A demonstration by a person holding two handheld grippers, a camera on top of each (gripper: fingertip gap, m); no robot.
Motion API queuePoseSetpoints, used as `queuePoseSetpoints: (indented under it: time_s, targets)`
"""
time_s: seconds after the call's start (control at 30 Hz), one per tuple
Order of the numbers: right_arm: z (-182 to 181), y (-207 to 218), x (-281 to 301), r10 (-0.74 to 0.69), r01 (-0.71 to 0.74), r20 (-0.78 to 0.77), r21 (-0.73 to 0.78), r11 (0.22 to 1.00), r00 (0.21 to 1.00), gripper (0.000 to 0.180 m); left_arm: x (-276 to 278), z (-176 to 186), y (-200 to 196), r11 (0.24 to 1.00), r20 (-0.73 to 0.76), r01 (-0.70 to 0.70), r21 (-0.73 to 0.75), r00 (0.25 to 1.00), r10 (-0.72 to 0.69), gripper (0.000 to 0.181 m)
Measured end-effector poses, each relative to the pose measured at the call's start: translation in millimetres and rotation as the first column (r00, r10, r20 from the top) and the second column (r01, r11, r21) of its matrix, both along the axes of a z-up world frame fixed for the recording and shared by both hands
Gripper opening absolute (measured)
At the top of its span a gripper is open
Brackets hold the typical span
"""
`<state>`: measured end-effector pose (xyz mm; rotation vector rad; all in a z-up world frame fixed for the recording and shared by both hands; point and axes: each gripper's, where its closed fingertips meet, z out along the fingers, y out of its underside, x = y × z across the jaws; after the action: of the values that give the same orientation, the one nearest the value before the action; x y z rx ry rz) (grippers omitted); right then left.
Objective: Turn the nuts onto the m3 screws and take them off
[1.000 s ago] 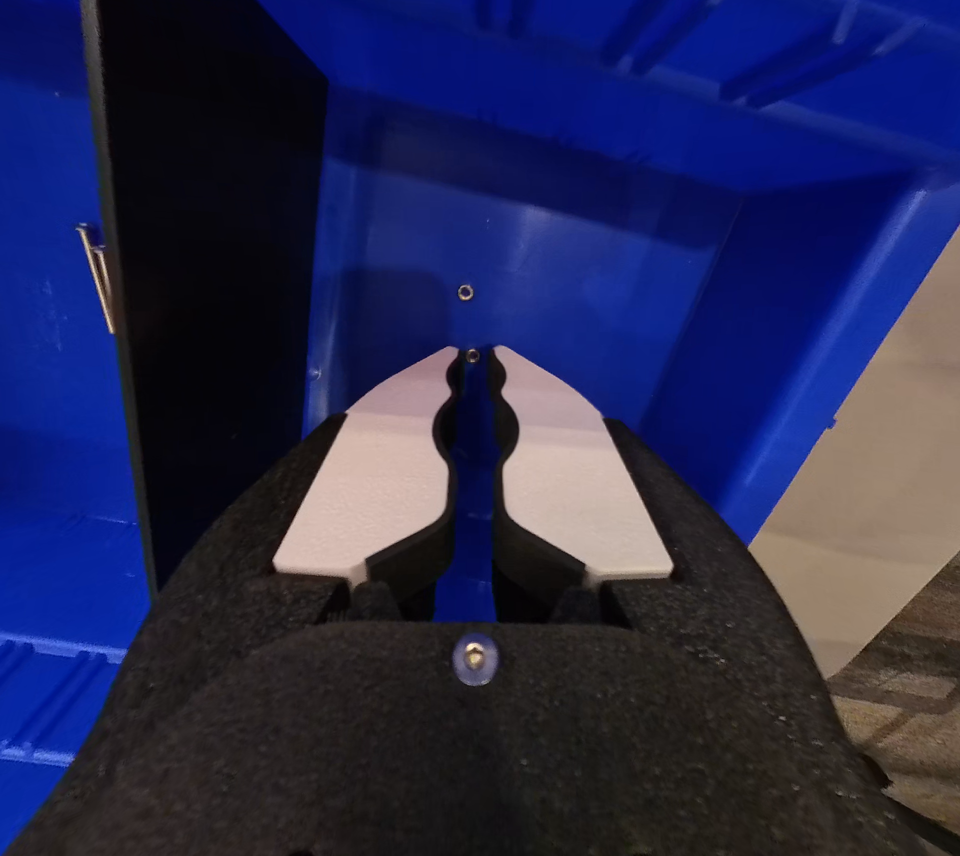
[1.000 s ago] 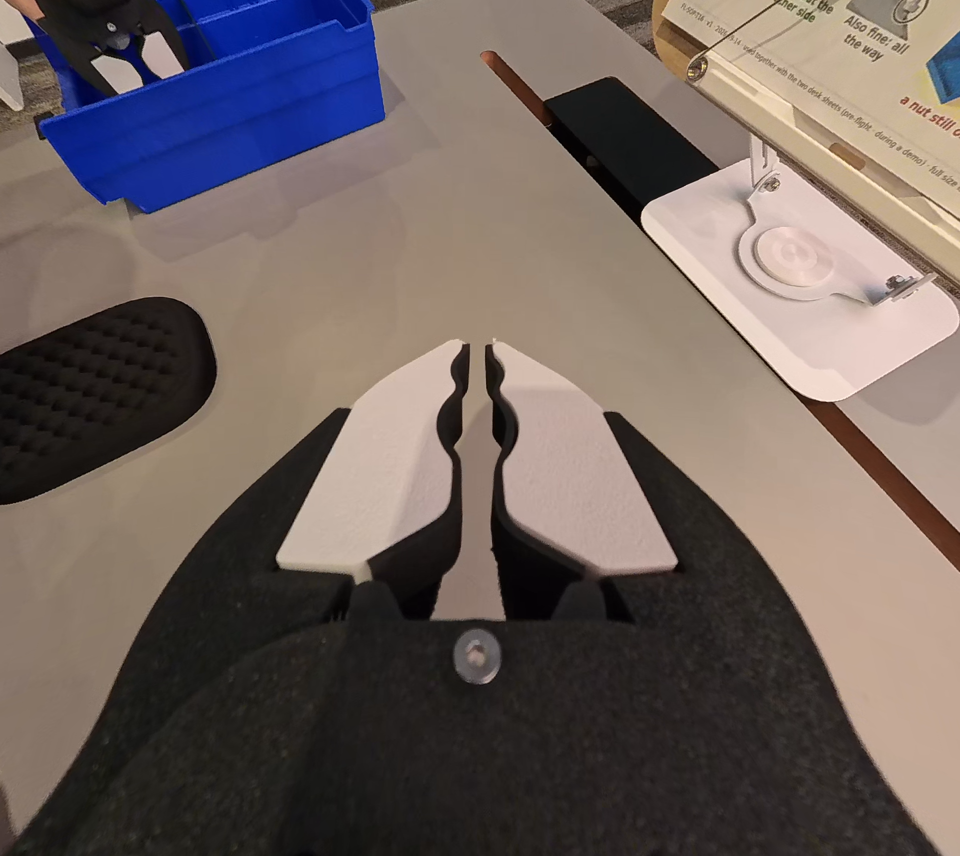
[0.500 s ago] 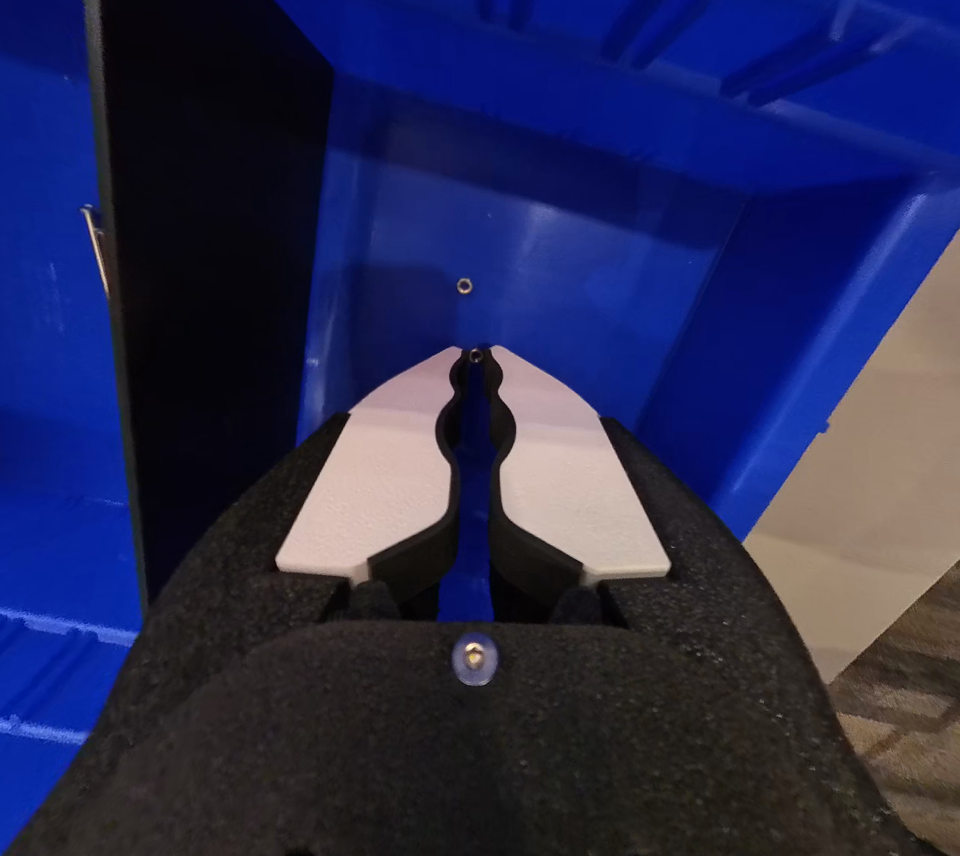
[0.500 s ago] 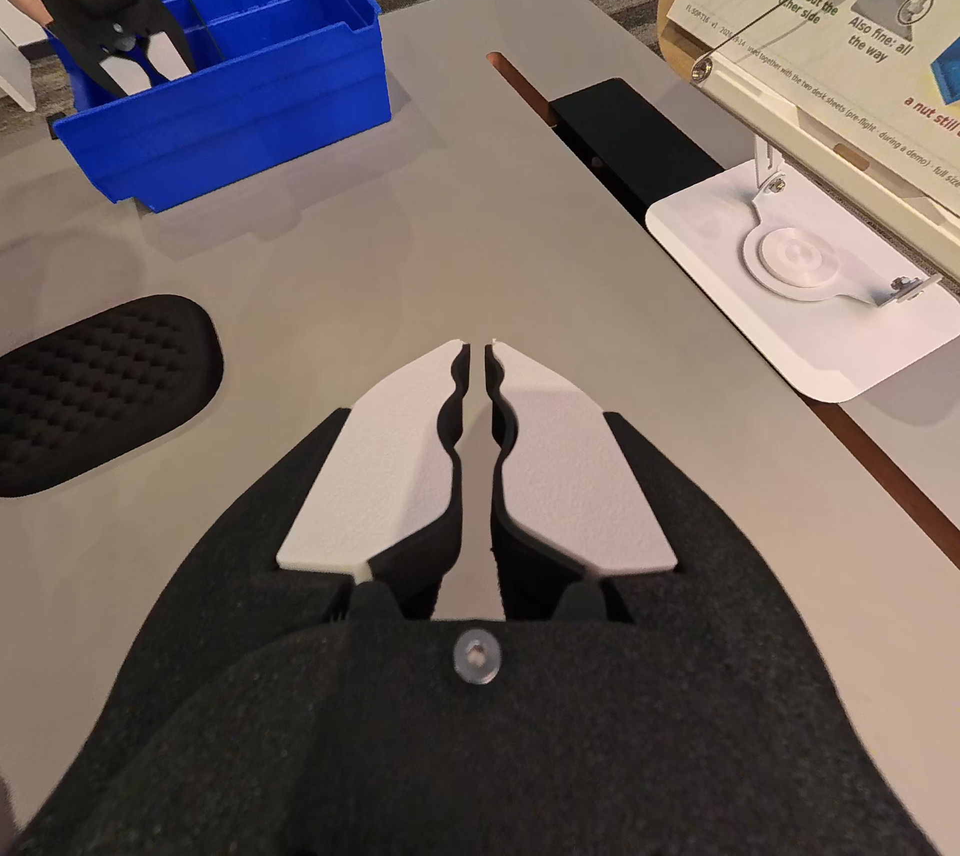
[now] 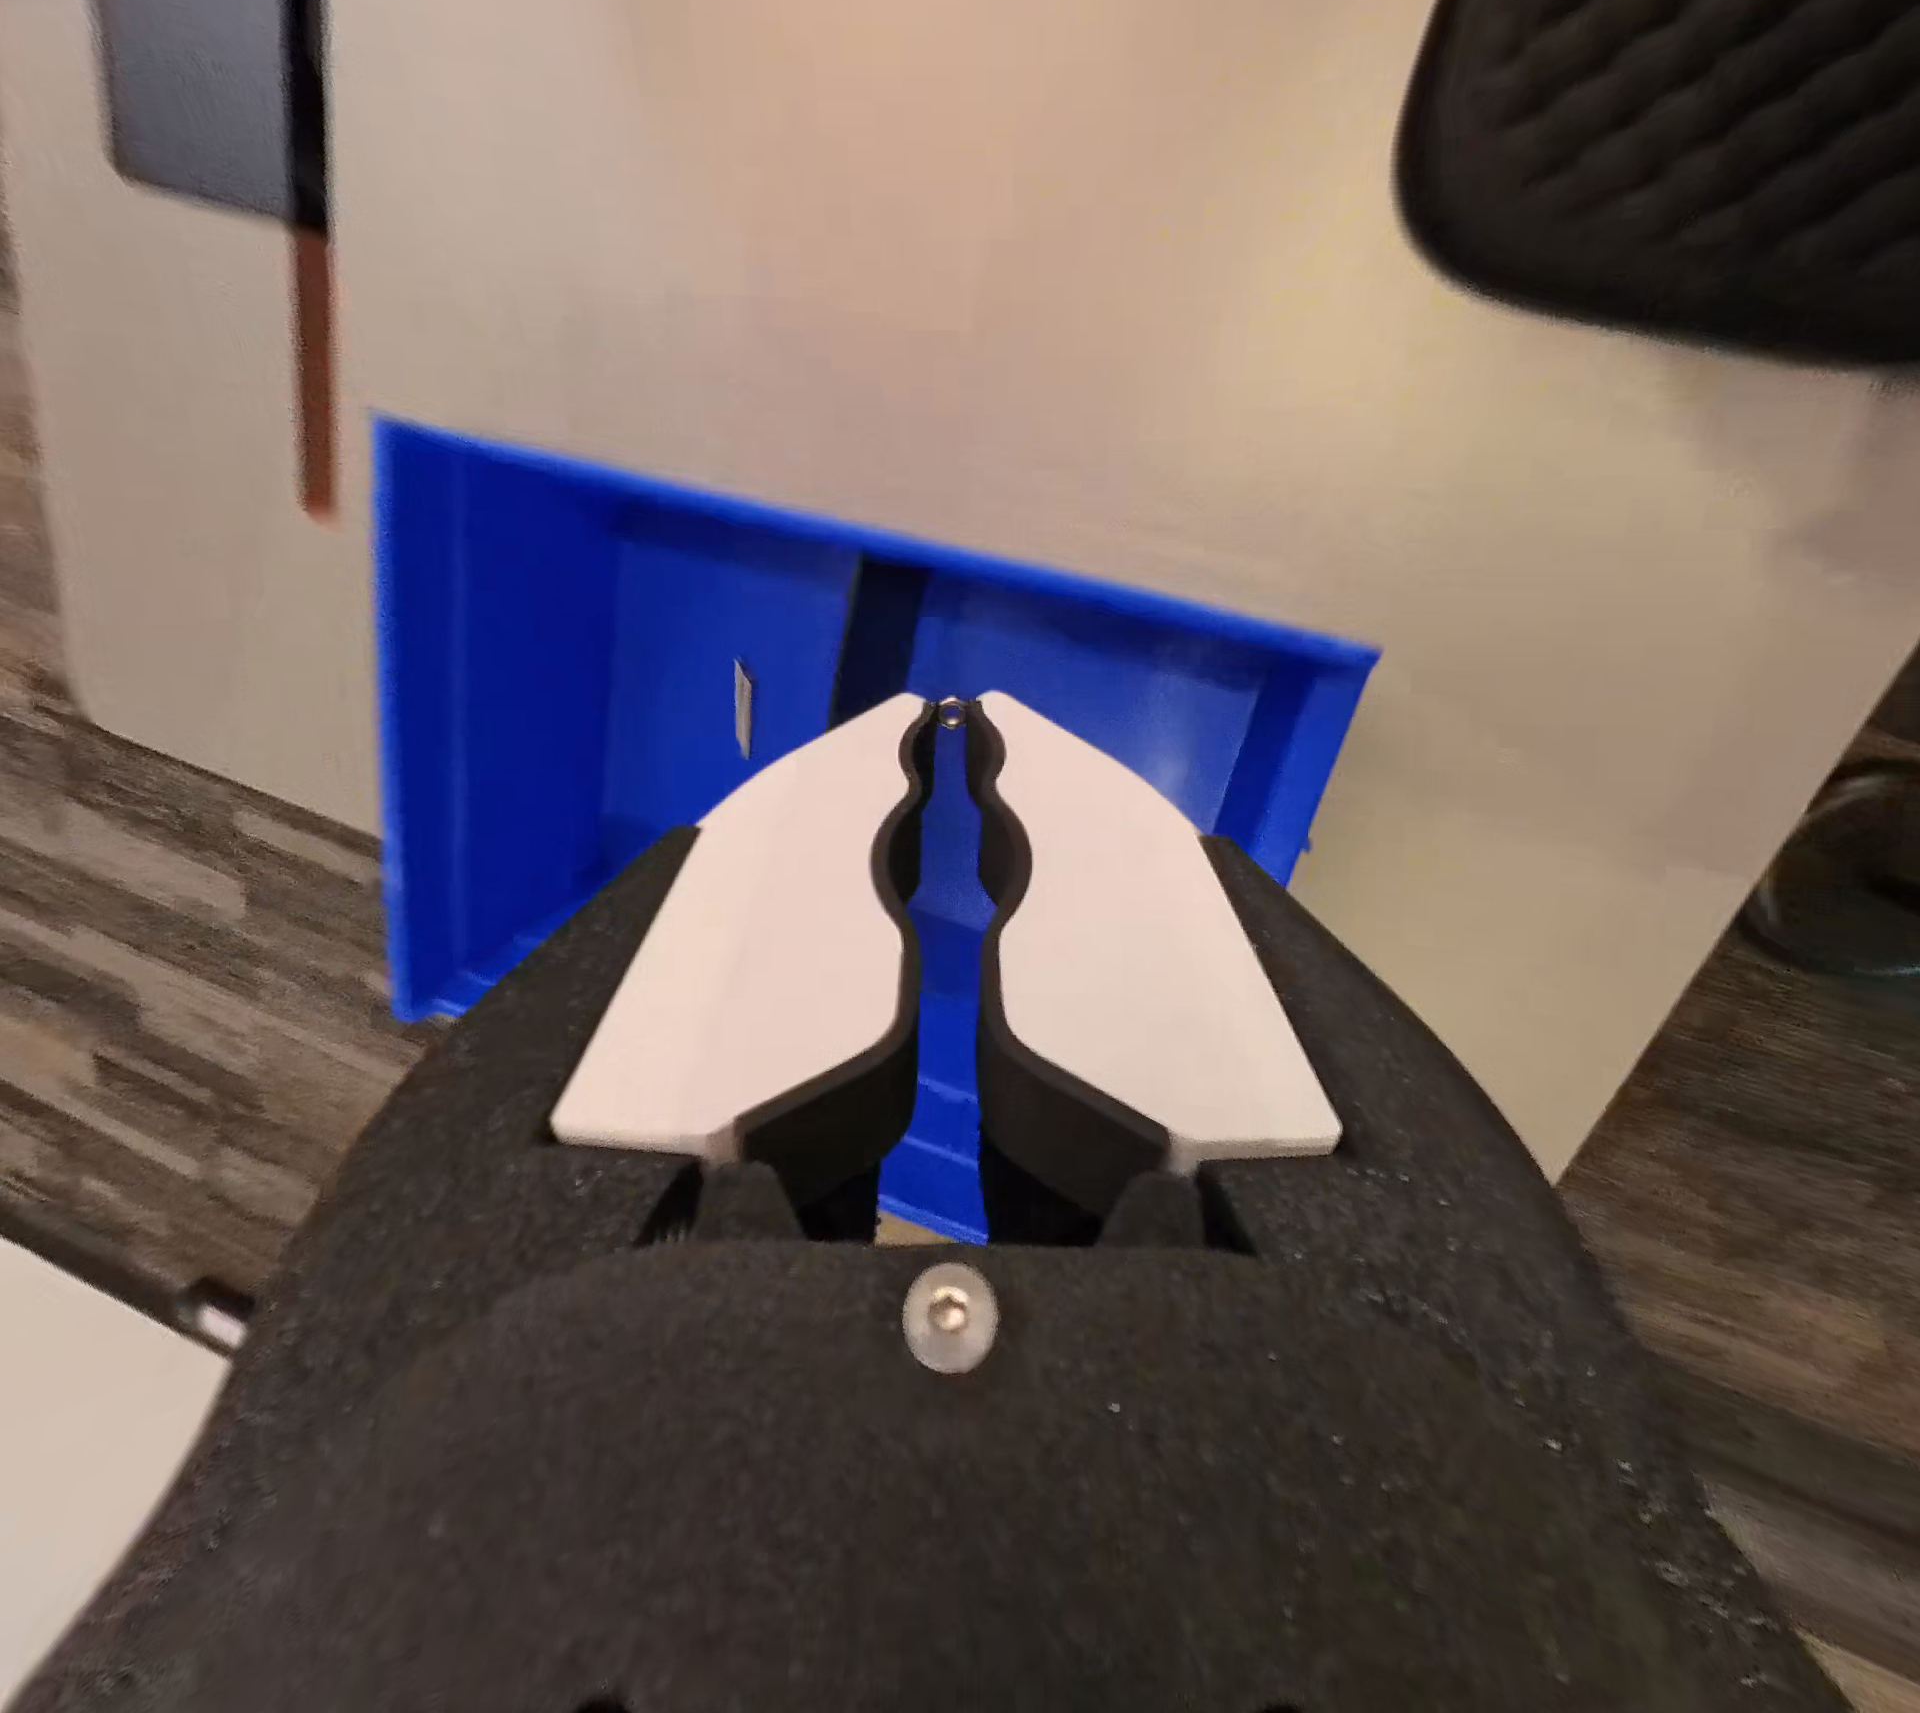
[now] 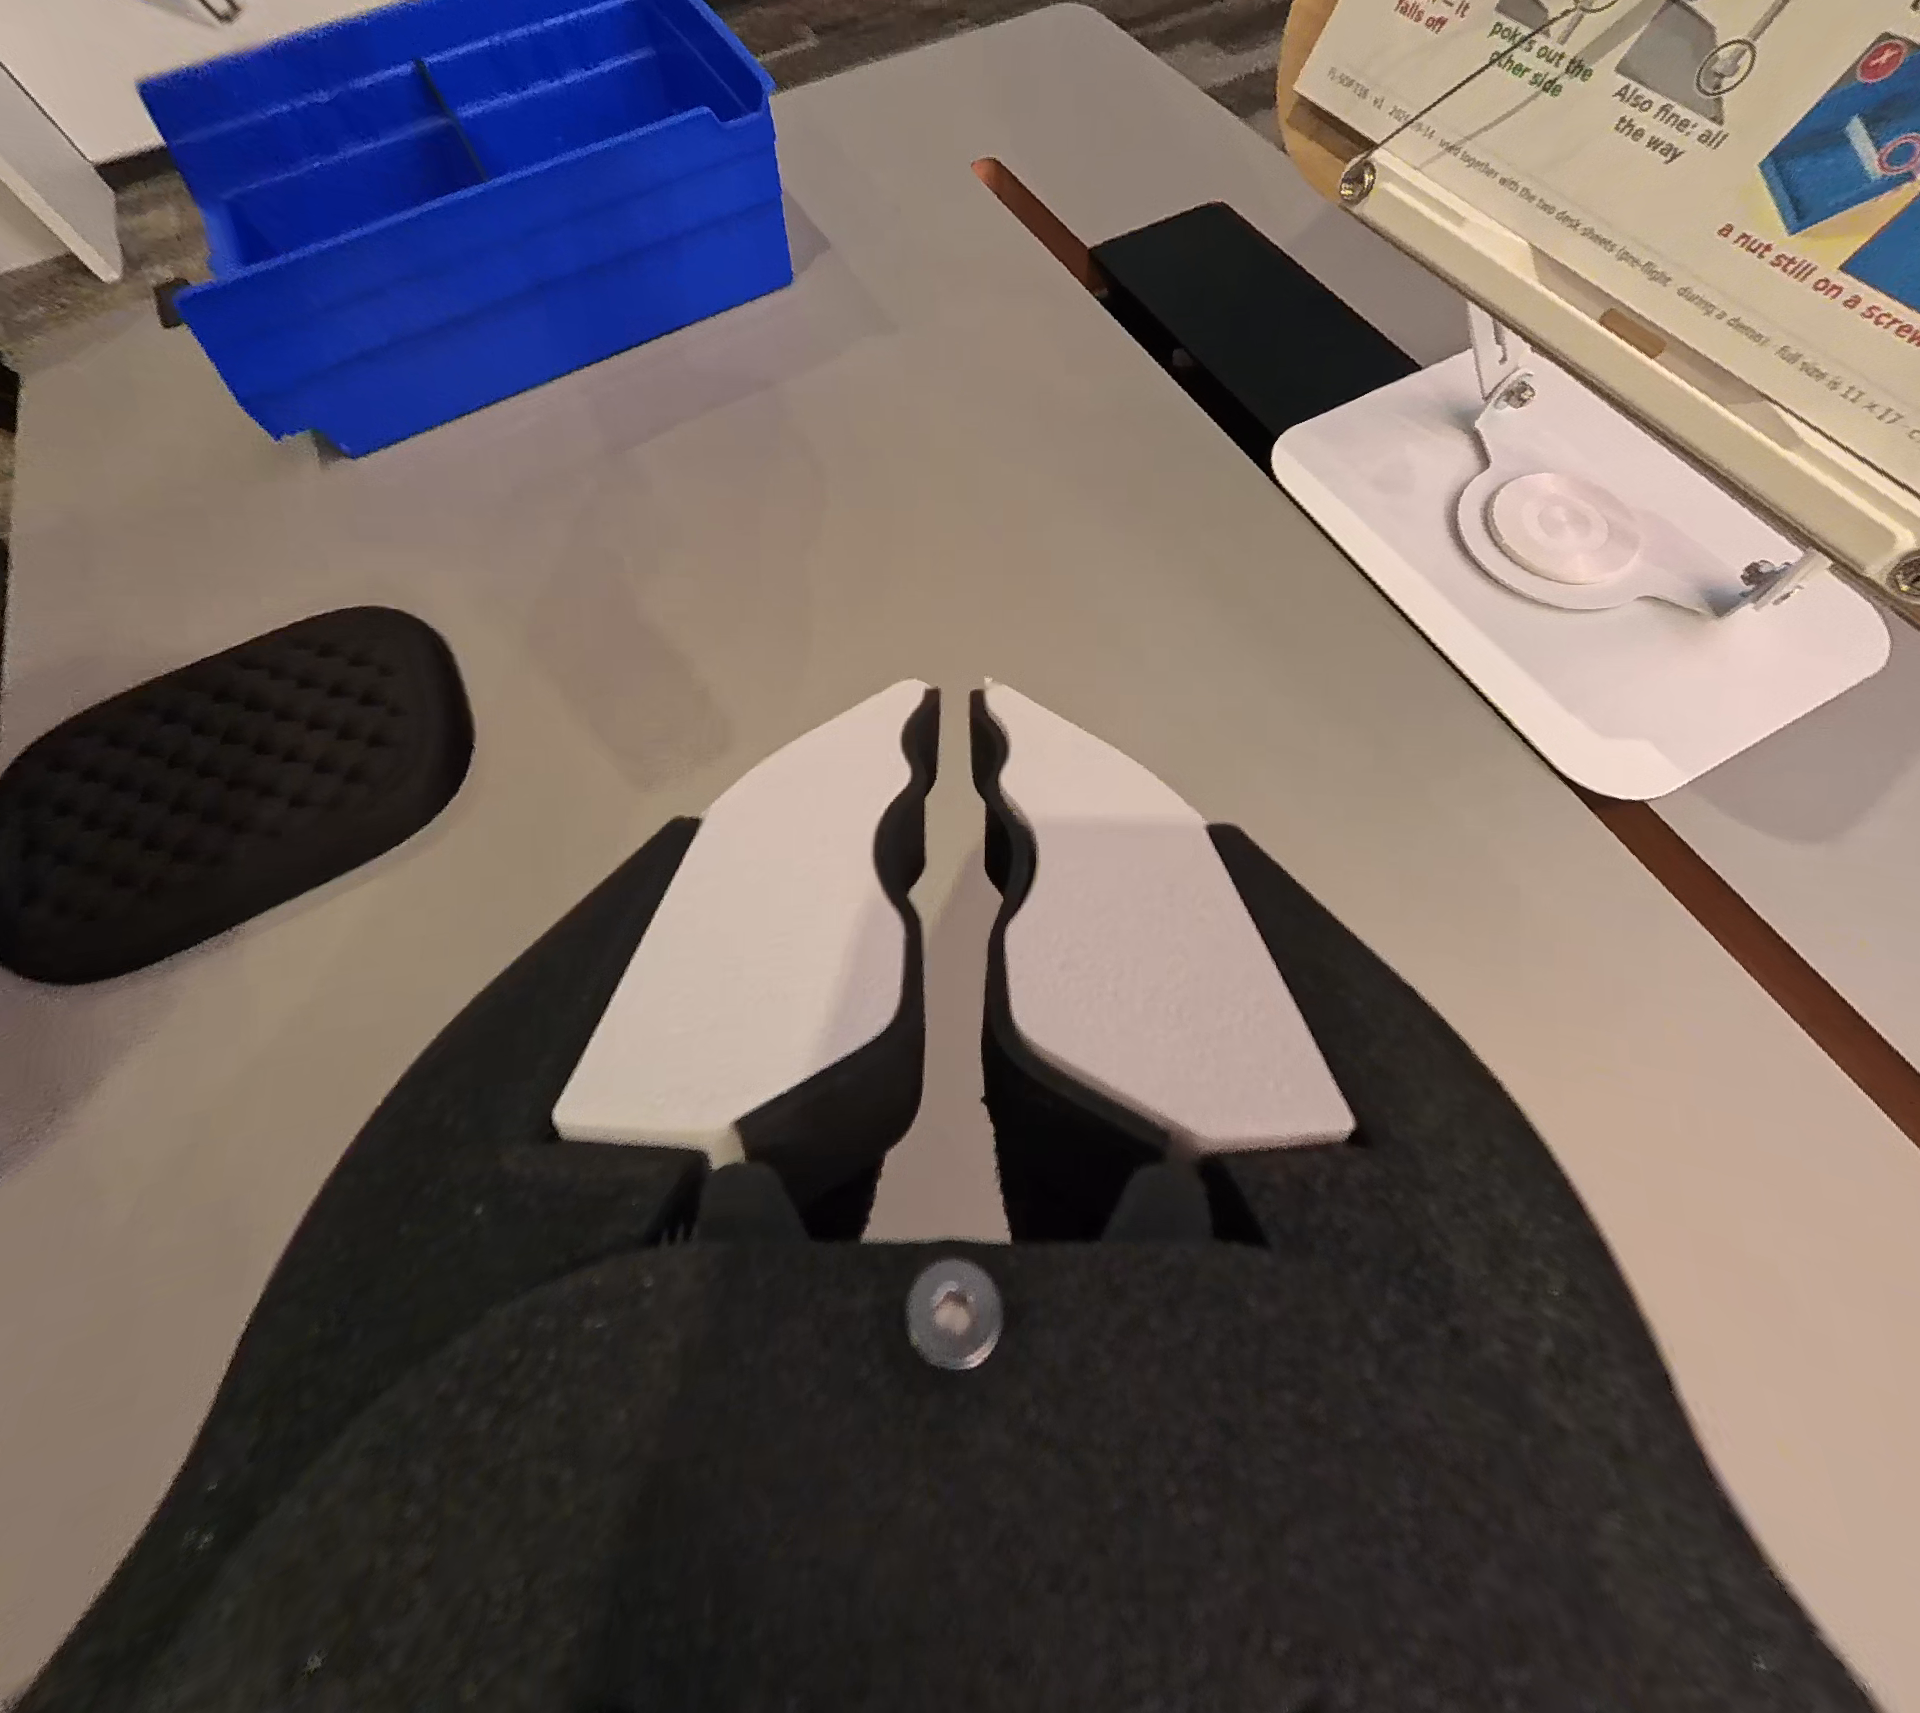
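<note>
My left gripper point(image 5: 952, 707) is shut on a small metal nut point(image 5: 951, 711), pinched at the very fingertips, high above the blue divided bin point(image 5: 499, 728). A screw point(image 5: 742, 707) lies in the bin's left compartment. The bin also shows in the right wrist view point(image 6: 488, 281) at the far left of the grey table; its contents are too small to make out there. My right gripper point(image 6: 954, 689) hovers low over the table, its jaws nearly closed with a thin gap and nothing between them.
A black textured pad point(image 6: 208, 790) lies on the table left of my right gripper and shows in the left wrist view point(image 5: 1683, 74). A white stand base point(image 6: 1579, 614) with an instruction board point(image 6: 1621, 32) stands at the right. A black slot point(image 6: 1236, 313) runs along the table point(image 6: 831, 572). There is about 40 cm between the tips of the two grippers.
My left gripper closed on the nut in the bin and lifted far up and back out of the bin with it. My right gripper moved slightly closer to the bin.
</note>
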<state>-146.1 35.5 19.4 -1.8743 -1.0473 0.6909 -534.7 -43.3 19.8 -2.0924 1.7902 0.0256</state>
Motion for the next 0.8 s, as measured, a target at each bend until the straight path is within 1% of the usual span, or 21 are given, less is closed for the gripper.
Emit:
queuePoseSetpoints:
  time_s: [0.1,0.2,0.3,0.43,0.53,0.6,0.73,0.8]
  targets:
    - [8,-2,5,0.003,-0.003,-0.035,0.005,1.000,0.999,0.005,56,23,3,0.996,0.041,0.086,0.028,0.995,-0.087,0.005]
    - [14,-5,17,-0.009,0.010,-0.041,0.013,1.000,0.999,0.005,121,18,11,0.983,0.052,0.178,0.043,0.982,-0.180,0.005]
    - [21,-8,30,-0.022,0.023,-0.051,0.027,0.999,0.998,0.005,189,-11,22,0.969,0.073,0.245,0.033,0.966,-0.247,0.005]
    - [23,-6,60,-0.100,0.100,0.000,0.064,0.993,0.995,0.005,255,-72,37,0.962,0.050,0.271,-0.031,0.962,-0.270,0.005]
    - [24,-5,77,-0.132,0.132,-0.007,0.062,0.989,0.991,0.005,284,-110,46,0.963,0.016,0.257,-0.078,0.966,-0.256,0.005]
    - [26,-5,83,-0.141,0.141,-0.018,0.065,0.988,0.990,0.005,293,-129,51,0.965,-0.027,0.248,-0.089,0.968,-0.251,0.005]
    - [29,-4,90,-0.152,0.154,-0.026,0.082,0.985,0.988,0.005,296,-153,53,0.964,-0.102,0.226,-0.139,0.965,-0.241,0.005]
    - [31,-5,91,-0.146,0.149,-0.041,0.083,0.985,0.988,0.005,297,-160,54,0.964,-0.114,0.223,-0.147,0.964,-0.240,0.005]
